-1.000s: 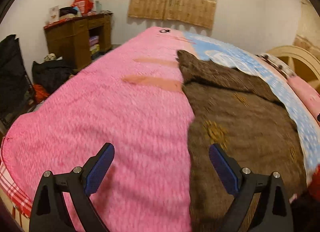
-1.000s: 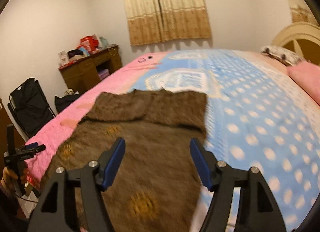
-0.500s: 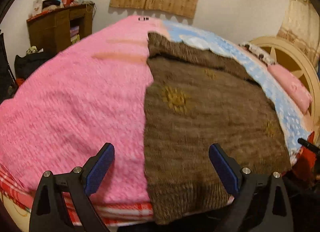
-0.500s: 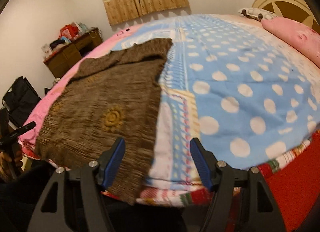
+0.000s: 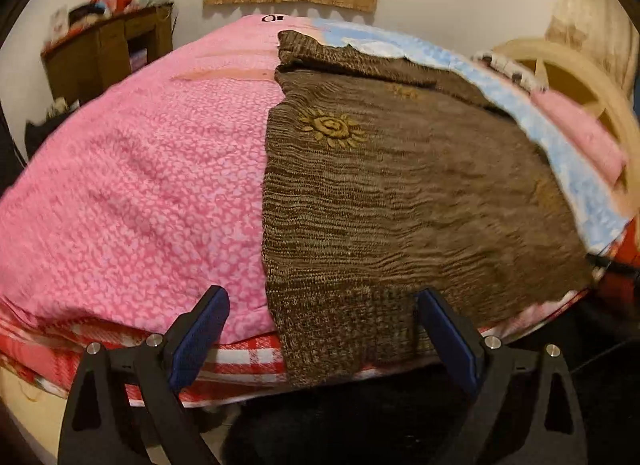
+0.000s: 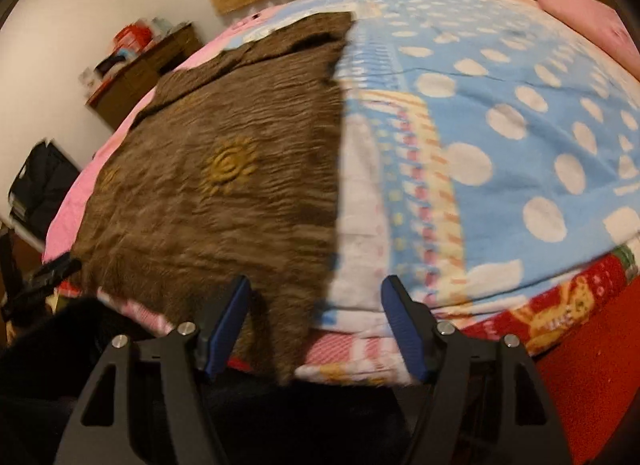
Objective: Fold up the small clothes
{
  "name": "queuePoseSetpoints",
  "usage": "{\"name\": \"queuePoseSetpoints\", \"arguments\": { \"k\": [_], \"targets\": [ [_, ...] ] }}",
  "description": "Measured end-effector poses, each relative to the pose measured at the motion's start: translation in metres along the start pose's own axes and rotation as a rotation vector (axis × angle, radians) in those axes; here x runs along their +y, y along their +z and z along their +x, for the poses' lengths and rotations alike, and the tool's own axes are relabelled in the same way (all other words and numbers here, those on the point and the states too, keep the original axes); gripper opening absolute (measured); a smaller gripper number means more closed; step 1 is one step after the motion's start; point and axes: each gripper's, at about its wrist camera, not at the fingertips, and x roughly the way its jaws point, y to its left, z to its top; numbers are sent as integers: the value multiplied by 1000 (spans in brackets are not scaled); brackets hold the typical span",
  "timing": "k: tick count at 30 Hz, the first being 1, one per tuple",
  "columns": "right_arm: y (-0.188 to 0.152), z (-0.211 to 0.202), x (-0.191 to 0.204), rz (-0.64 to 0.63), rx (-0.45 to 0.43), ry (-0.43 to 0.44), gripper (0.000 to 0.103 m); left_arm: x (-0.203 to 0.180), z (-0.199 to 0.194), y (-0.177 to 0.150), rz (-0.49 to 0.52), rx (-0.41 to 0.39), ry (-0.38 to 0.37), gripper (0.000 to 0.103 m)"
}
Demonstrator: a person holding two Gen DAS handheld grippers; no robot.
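A brown knitted sweater with yellow sun motifs lies spread flat on the bed, its hem hanging over the near edge. My left gripper is open, low at the bed's edge, and the sweater's lower left hem corner lies in line between its blue pads without touching them. In the right wrist view the same sweater fills the left half. My right gripper is open too, straddling the lower right hem corner where it drapes over the edge. Nothing is pinched by either one.
The bed carries a pink blanket on the left and a blue dotted blanket on the right. A wooden desk stands by the far wall. A cream headboard and a pink pillow lie at the far right.
Both grippers have come down and drawn back toward the near edge of the bed, so the sweater's hem corners now sit between their open fingers. The sweater itself has not moved.
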Motion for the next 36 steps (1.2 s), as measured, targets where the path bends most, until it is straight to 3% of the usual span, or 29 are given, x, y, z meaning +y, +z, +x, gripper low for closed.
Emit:
{"name": "queuePoseSetpoints", "arguments": {
  "k": [3,5,7,10,15,17,18,19,20,23,30,36],
  "targets": [
    [-3,2,5,-19,15,2,67,6,-3,2,-47,9,-38,95],
    [-4,3,8,-37,30,-12,57,8,-5,3,-73,11,-75,94],
    [-5,2,8,-37,41,15,54,11,-5,2,-119,12,-101,81],
    [-7,3,6,-17,47,53,54,11,-4,2,-125,16,-72,65],
    [-6,7,9,-24,45,44,56,8,-3,0,-106,21,-57,61],
    [-5,10,12,-23,42,37,54,9,-1,1,-91,14,-6,37],
    [-6,9,15,-43,40,21,51,9,0,1,-96,13,13,17],
    [-5,9,18,-67,35,-10,36,16,0,2,-136,15,-11,12],
    [-4,9,21,-79,34,-29,24,23,-1,1,-176,18,-51,11],
    [-1,5,17,-56,38,26,13,33,-4,2,-230,23,-105,9],
    [5,-13,14,-25,-22,109,13,30,-6,2,-202,29,-101,9],
    [-2,3,5,48,48,137,17,25,-2,3,-187,34,-83,9]
  ]
}}
